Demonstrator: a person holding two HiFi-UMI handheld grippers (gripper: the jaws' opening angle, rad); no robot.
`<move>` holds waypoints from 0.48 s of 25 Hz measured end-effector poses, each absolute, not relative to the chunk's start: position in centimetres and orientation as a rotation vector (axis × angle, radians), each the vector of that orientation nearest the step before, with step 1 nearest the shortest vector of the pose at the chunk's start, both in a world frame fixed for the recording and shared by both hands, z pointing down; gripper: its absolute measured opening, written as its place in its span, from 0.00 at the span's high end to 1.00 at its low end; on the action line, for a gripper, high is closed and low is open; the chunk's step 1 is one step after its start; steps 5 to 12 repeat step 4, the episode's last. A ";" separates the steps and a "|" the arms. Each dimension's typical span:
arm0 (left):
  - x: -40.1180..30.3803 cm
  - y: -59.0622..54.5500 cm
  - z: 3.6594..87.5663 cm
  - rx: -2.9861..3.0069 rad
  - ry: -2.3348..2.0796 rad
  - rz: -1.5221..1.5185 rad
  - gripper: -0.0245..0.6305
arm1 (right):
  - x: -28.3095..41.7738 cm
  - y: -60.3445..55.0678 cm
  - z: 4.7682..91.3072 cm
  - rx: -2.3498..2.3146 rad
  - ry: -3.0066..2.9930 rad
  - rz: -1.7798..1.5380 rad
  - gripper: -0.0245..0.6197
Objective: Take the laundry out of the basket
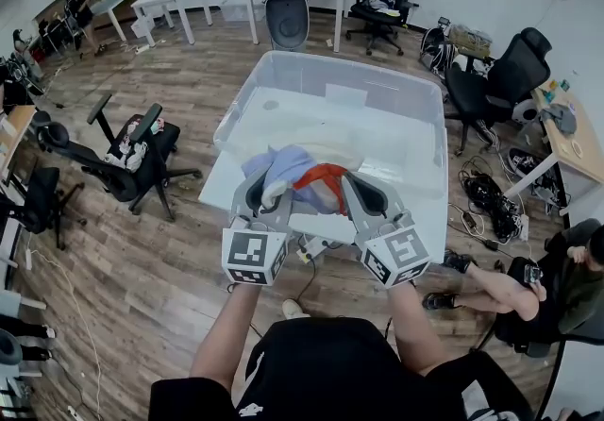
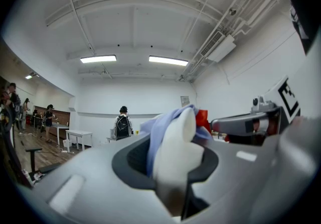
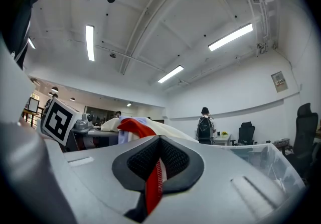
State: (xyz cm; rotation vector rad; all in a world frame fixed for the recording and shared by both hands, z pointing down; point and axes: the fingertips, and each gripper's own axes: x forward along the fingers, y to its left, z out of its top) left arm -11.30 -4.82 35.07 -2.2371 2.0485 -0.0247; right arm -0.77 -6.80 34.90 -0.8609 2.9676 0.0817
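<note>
A wood-floored office, with white desks along the far wall, surrounds a white table carrying a clear plastic basket. At far left, black office chairs stand well apart from the table.

The left gripper points level toward the near end of the basket. In the left gripper view, its jaws are clamped on the laundry: a thick fold of cream cloth fills the narrow gap between the dark pads, with pale blue cloth draped over the left pad.

Between the two tools, the bundle of laundry bunches at the near end of the basket, blue and cream to the left and red to the right. Whether it rests on the basket or hangs clear cannot be told.

The right gripper, just beside its partner, is clenched on red cloth. The right gripper view shows a thin strip with a stitched edge pinched between nearly closed pads, and more red fabric heaped beyond.

At right, more black chairs and a tangle of cables sit on the floor, and a person is seated low near the picture's edge.
</note>
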 end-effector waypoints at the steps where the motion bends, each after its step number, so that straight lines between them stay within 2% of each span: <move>1: -11.2 -4.8 35.1 -2.237 2.048 -0.025 0.80 | -0.7 -6.8 35.0 -0.860 2.967 0.082 0.96; 12: -10.9 -4.8 35.1 -2.236 2.049 -0.028 0.80 | -0.4 -6.8 35.0 -0.855 2.963 0.082 0.96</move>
